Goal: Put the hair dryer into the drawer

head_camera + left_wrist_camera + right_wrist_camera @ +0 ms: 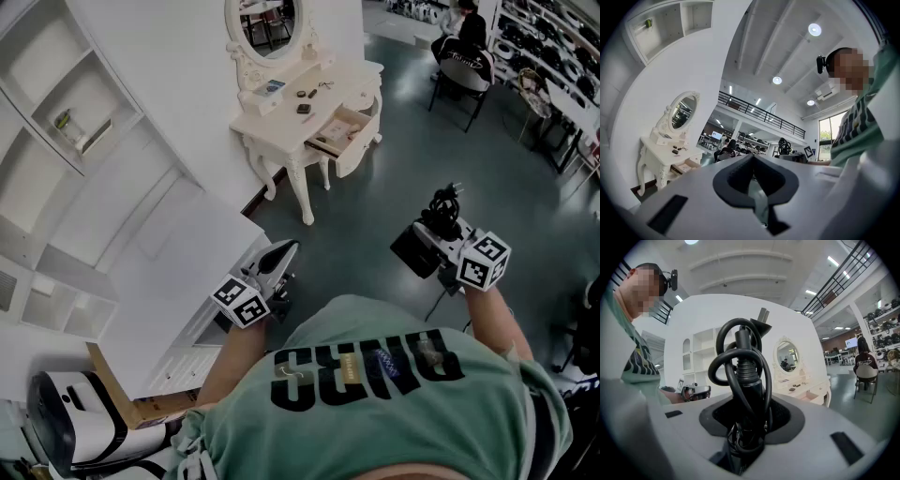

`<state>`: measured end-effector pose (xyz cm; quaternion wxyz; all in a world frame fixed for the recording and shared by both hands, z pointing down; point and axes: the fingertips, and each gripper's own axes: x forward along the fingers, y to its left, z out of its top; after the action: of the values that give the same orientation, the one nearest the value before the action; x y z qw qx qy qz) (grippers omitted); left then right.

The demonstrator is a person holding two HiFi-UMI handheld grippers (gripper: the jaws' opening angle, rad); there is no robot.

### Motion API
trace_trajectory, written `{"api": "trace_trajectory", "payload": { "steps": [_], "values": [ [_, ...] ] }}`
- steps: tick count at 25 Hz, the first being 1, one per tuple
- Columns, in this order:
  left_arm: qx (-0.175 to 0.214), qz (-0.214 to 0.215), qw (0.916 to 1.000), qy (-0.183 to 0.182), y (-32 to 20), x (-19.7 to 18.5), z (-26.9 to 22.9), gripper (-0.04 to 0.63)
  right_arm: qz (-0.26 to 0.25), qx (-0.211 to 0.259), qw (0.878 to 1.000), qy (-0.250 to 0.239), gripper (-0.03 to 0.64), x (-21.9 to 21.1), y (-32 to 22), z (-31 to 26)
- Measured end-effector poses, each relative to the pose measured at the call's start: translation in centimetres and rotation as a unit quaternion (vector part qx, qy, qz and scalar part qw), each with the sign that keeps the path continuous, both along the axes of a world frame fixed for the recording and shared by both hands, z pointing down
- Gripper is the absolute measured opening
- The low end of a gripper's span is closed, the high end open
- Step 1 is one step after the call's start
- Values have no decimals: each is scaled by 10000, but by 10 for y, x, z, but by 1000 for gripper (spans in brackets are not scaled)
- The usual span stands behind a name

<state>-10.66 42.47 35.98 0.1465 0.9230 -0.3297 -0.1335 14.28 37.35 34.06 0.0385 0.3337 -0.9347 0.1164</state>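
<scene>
The black hair dryer (420, 247) with its cord wound round the handle is held in my right gripper (441, 231), out in front of my chest. In the right gripper view the dryer's handle (743, 376) stands upright between the jaws, and the gripper (747, 420) is shut on it. My left gripper (281, 253) hangs at the left, jaws together with nothing in them; its tips (752, 161) meet. Across the floor stands the white dressing table (277, 117), with its drawer (339, 129) pulled open. That open drawer (686, 165) also shows in the left gripper view.
A white shelf wall (56, 122) and a low white cabinet (187, 272) run along the left. Small items (305, 108) lie on the dressing table under an oval mirror (267, 23). A seated person on a chair (464, 70) is at the back right. A cardboard box (131, 398) sits bottom left.
</scene>
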Motion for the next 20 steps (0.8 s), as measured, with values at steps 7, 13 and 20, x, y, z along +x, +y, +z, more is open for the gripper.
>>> {"api": "trace_trajectory", "payload": {
  "steps": [7,13,20],
  "values": [
    [31,4,10000,-21,-2,-3,5,11,-1,52,10000,-1,140,0,-3,3],
    [3,7,10000,-19,-4,-1,6,11,19,43,10000,-14,140,1,-4,4],
    [45,38,9999,-96,-17,16,1,9,-33,42,10000,-8,141,12,-11,1]
  ]
}}
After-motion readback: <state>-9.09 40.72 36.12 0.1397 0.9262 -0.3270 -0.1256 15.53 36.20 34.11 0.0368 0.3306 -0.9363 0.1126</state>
